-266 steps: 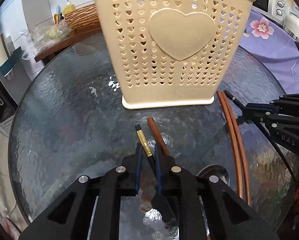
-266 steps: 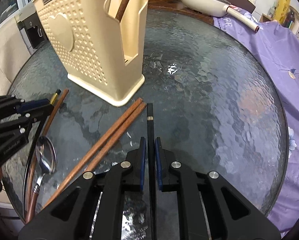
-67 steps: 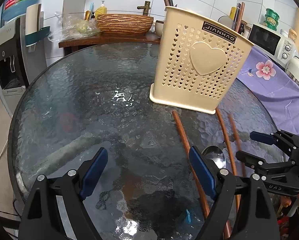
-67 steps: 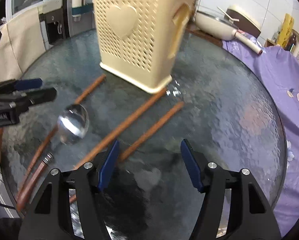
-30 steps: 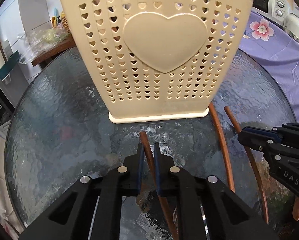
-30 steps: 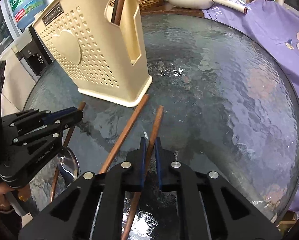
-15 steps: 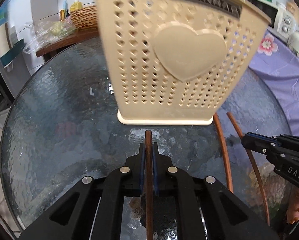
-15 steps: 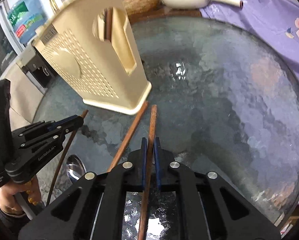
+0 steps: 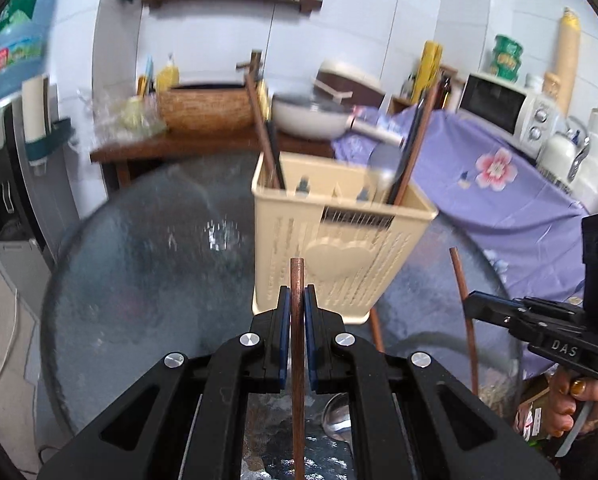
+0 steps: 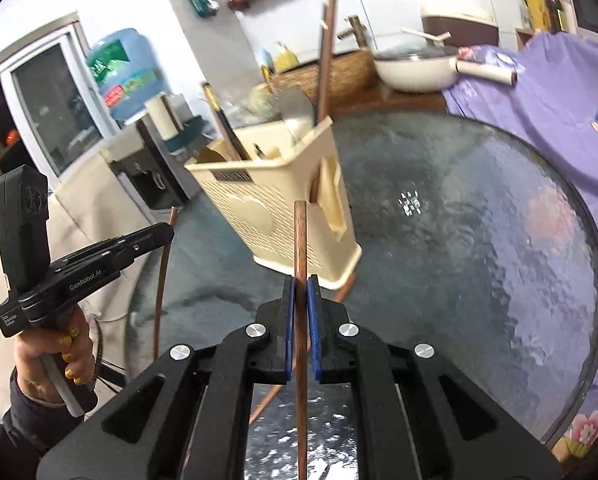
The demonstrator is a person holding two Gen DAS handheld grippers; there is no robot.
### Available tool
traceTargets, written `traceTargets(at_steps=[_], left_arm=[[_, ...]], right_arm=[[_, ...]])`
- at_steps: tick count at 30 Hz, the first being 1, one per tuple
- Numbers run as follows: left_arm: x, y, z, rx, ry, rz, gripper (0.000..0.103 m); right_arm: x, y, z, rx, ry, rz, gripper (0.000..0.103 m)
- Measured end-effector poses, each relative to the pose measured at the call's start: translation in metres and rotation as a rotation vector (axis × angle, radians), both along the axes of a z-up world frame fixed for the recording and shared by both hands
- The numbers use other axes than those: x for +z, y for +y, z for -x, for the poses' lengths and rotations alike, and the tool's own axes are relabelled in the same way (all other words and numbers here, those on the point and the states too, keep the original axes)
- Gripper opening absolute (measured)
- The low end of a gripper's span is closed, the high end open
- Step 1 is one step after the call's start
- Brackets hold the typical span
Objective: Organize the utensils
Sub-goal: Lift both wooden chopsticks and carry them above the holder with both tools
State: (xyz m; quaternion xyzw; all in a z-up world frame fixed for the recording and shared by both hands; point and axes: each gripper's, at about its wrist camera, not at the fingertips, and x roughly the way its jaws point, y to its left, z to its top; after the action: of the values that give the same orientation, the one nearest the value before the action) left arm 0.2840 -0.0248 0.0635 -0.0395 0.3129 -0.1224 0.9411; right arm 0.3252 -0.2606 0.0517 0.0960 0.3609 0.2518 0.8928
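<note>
- The left gripper (image 9: pixel 298 300) is closed tight on a brown chopstick (image 9: pixel 298 280); the stick runs between the blue pads and its tip points toward the holder.
- The right gripper (image 10: pixel 301 292) is also clamped on its own brown chopstick (image 10: pixel 300 240), held in the same manner.
- Both sticks are off the glass table (image 10: pixel 479 240); the cream utensil holder (image 9: pixel 339 248) stands on the table just ahead of both grippers.
- Inside the holder some chopsticks (image 9: pixel 265 128) already stand, leaning on its walls.
- On the table one more chopstick (image 9: pixel 376 330) lies near the holder's base, and a spoon (image 9: pixel 339 416) lies closer to the left gripper.
- I judge the step is carrying: each stick must now be tipped more upright, brought above the open top, and released there.
- The compartments are narrow, so the tips need good aim.
</note>
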Motion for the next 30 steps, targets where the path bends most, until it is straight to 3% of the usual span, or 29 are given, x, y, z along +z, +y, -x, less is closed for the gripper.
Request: traceTargets(at_steps=[19,30], left_arm=[[0.048,0.01,0.042,-0.046,-0.099,-0.005,0.007],[0.088,0.008,0.047,-0.071,-0.163,0.018,0.006]], right_arm=[[0.058,-0.008,0.039,0.065,-0.105,0.005,0.007],[0.114,-0.006,0.045,0.083,-0.201,0.016,0.007]])
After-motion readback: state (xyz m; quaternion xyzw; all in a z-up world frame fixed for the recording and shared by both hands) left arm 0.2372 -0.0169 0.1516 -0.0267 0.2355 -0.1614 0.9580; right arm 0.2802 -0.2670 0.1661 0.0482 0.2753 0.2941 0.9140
